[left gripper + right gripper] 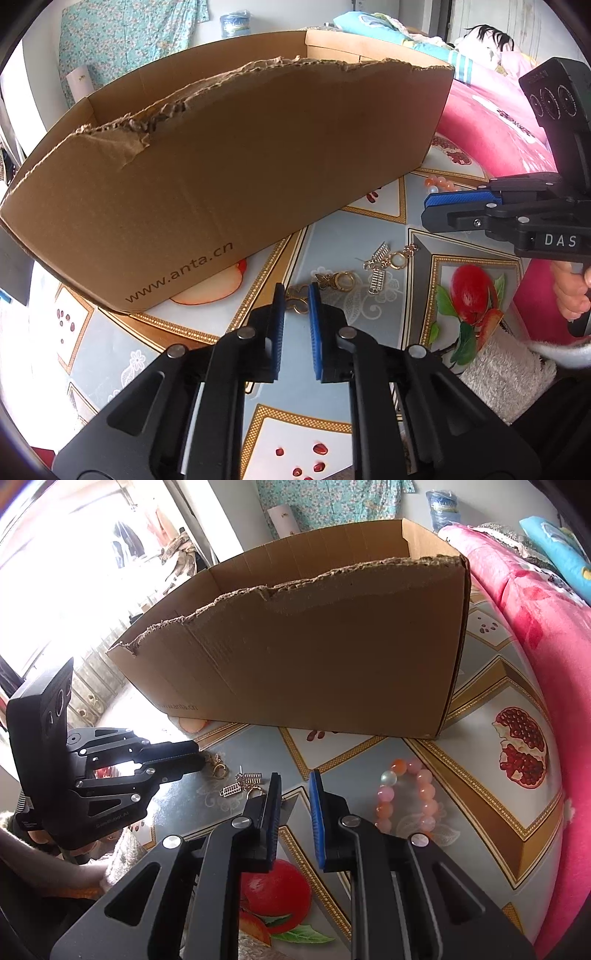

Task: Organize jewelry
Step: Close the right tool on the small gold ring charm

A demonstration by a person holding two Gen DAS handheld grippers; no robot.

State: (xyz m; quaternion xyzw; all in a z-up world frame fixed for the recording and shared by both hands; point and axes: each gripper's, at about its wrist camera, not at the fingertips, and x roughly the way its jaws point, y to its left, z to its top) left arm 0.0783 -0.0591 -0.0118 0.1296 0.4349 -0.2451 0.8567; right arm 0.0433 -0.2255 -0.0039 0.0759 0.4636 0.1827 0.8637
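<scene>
Our left claw point(295, 295) points down at the counter point(332, 387), its blue pads narrowed around a gold earring point(297, 300) lying there; we cannot tell whether they press it. More gold pieces point(380, 264) lie just beyond, before the torn cardboard box point(240, 166). Our right claw point(295, 781) hangs nearly pressed together, pinching nothing, beside a pink bead bracelet point(406, 794).

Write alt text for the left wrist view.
The left gripper closes around a small gold earring on a fruit-print tablecloth, with more gold earrings just beyond. A torn cardboard box stands behind; the right gripper hovers at right.
</scene>
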